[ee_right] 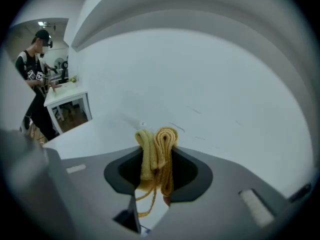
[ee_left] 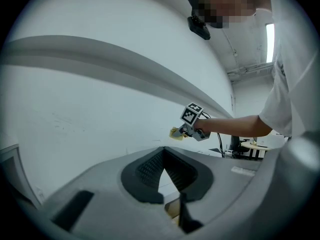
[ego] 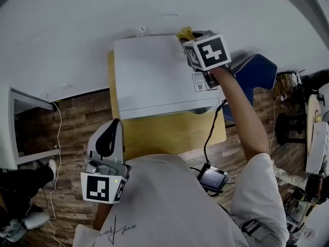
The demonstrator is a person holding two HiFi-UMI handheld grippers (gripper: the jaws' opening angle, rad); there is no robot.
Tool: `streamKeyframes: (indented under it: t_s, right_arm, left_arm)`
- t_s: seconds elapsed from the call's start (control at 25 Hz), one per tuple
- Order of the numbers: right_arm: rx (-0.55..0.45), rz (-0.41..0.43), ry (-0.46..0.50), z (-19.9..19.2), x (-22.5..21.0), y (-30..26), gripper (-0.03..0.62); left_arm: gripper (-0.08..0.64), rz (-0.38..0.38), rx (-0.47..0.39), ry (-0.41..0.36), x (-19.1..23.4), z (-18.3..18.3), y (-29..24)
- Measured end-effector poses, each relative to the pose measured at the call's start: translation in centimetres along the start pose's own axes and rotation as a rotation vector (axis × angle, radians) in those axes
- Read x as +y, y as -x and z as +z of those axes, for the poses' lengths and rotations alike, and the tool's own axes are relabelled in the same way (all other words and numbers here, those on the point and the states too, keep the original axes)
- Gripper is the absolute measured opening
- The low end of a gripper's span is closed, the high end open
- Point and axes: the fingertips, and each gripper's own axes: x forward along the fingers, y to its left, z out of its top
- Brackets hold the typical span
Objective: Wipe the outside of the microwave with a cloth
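Observation:
A white microwave (ego: pixel 154 76) stands on a wooden table (ego: pixel 169 133) against the wall. My right gripper (ego: pixel 189 37) is at the microwave's back right top corner, shut on a folded yellow cloth (ego: pixel 185 33). In the right gripper view the cloth (ee_right: pixel 165 139) stands bunched between the jaws of that gripper (ee_right: pixel 156 151), just over the microwave's white top (ee_right: pixel 95 134). My left gripper (ego: pixel 108 136) is held low at the table's front left, away from the microwave, its jaws shut with nothing between them. The left gripper view shows the right gripper (ee_left: pixel 186 131) and the cloth (ee_left: pixel 175 133) from afar.
A blue chair (ego: pixel 259 68) sits right of the table. A black cable runs down to a small screen device (ego: pixel 212 178) at the person's waist. A white cabinet (ego: pixel 20 127) stands at the left. Another person (ee_right: pixel 36 84) stands far off by a white table.

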Motion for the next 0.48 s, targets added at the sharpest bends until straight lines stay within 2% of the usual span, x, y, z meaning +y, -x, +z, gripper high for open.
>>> streamKeyframes:
  t_s: [0.28,0.48]
  right_arm:
    - [0.109,-0.17,-0.118,-8.1,-10.2,1.7,0.129]
    - [0.176,-0.241,-0.149,-12.4,-13.5,2.2,0.129]
  left_arm:
    - [-0.003,-0.002,0.019,0.001,-0.7,-1.0,-0.5]
    - [-0.003,-0.008,0.028,0.0,-0.9,-1.3,-0.8]
